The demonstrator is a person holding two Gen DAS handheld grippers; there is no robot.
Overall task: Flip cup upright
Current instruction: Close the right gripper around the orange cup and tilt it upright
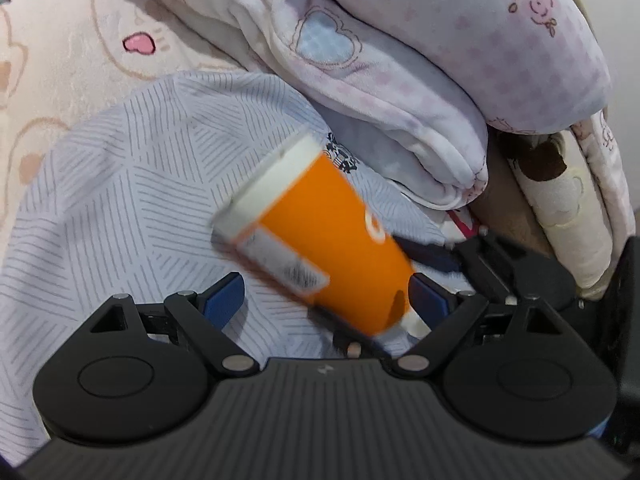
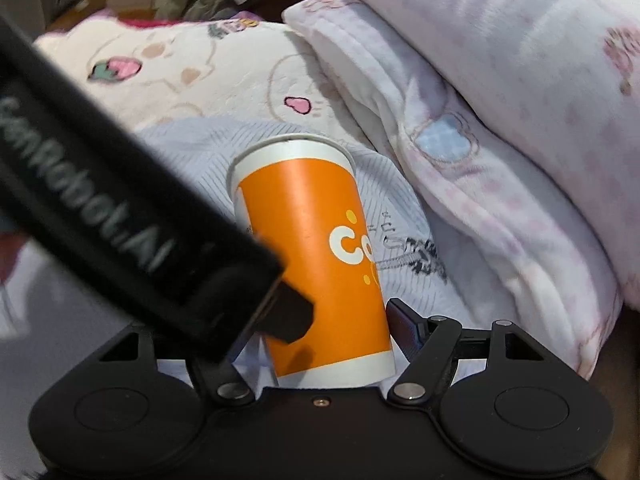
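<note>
progress: partway, by judgement. cup (image 2: 316, 256) off its side and gripped, rim pointing up and away from the right wrist camera, base toward the gripper body; not yet seen standing free on the bedding.
remaining: judged as setting the base down level on soft fabric, letting go, checking that it stays up.
cup location: between the jaws of the right gripper (image 2: 344, 320), above the grey striped cloth (image 1: 132, 168); cannot tell whether the base touches the cloth. folded pink blanket (image 2: 460, 152) just beside it on the right.
right claw: clenched on the lower wall of the cup, one dark pad visible against its right side; far pad hidden behind the left gripper body crossing the view.
left claw: left gripper (image 1: 324, 296) spread wide, blue pads well apart, grasping nothing; cup lies across the gap near the right-hand pad, contact unclear through motion blur.
cup look: paper, orange sleeve, white band at rim and at base, white rounded lettering partly visible, printed label patch on one side. blurred in the left wrist view, leaning up-left. no dents visible. inside not visible.
risk: soft uneven surface, light cup, likely to topple on release.
</note>
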